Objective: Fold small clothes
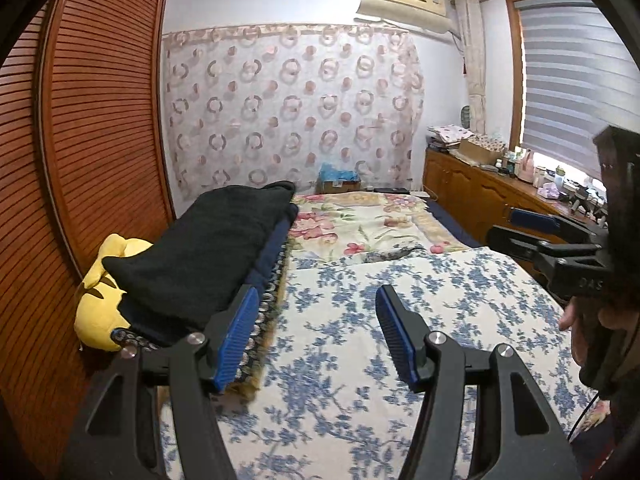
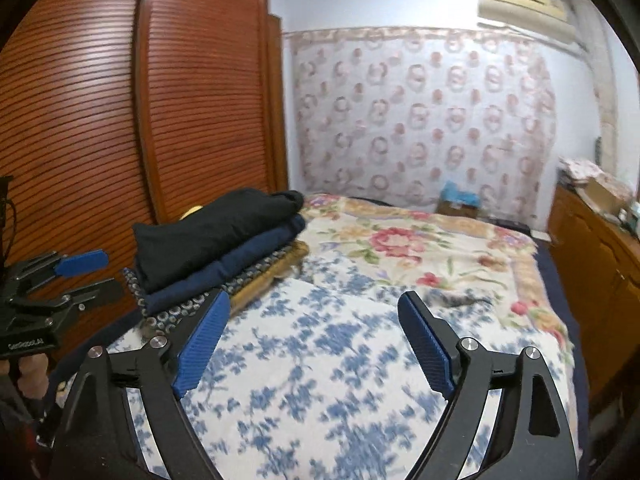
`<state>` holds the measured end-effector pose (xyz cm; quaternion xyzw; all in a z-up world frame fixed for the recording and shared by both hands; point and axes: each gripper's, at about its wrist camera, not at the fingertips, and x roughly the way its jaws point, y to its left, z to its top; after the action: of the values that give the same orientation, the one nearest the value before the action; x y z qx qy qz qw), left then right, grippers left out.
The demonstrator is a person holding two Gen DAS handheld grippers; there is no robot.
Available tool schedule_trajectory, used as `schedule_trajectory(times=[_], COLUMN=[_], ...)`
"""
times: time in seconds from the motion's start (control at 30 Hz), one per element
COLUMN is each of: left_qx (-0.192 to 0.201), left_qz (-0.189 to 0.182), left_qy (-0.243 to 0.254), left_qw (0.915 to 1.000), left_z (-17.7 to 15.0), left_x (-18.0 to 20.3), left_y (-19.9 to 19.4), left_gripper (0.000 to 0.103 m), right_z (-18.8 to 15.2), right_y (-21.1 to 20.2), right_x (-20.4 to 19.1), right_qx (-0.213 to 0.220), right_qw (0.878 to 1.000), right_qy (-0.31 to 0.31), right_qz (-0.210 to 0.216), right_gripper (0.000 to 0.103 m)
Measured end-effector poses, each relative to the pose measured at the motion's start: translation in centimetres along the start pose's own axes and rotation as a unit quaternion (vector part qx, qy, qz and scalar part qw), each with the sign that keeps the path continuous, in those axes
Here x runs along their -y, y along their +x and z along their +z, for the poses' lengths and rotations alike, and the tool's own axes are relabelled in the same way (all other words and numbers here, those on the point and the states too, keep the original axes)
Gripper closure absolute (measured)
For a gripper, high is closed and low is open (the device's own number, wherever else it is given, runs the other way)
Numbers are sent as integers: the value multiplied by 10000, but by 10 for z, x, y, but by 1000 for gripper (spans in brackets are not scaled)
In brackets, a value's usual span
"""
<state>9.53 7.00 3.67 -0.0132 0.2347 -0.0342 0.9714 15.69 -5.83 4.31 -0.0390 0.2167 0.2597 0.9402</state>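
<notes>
While both claws hang spread and empty above the bed, the folded clothes sit stacked at its left edge.

With blue ribbed pads parted wide, the left claw (image 1: 314, 334) holds nothing over the white bedspread with blue flower print (image 1: 360, 360); its left finger (image 1: 236, 340) lies just beside the stack's near end. Likewise gaping and gripping nothing, the right claw (image 2: 314, 344) hovers over the same bedspread (image 2: 320, 380). Piled together are a black folded garment (image 2: 216, 224) on top, a navy folded garment (image 2: 240, 260) under it, and a dark patterned cloth (image 2: 256, 272) beneath. Beyond lies a cream blanket with pink roses (image 2: 420, 248); a yellow plush toy (image 1: 100, 292) sits between stack and the brown louvred wardrobe (image 1: 92, 120).
</notes>
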Motion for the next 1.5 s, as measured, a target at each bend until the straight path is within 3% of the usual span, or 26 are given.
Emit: schedule_trajectory(times=[0.6, 1.5], left_qx=[267, 283], left_qz=[-22, 34], left_qy=[-61, -67], left_qw=[9996, 9996], left_z=[12, 11], left_x=[44, 48], left_y=[-45, -50], left_gripper=[42, 42], right_z=[-37, -44], right_y=[-112, -126], right_x=[40, 49], right_qx=[416, 531], right_qw=[9919, 9892], right_qy=[554, 574], right_qz=[-1066, -1242], right_gripper=[15, 15])
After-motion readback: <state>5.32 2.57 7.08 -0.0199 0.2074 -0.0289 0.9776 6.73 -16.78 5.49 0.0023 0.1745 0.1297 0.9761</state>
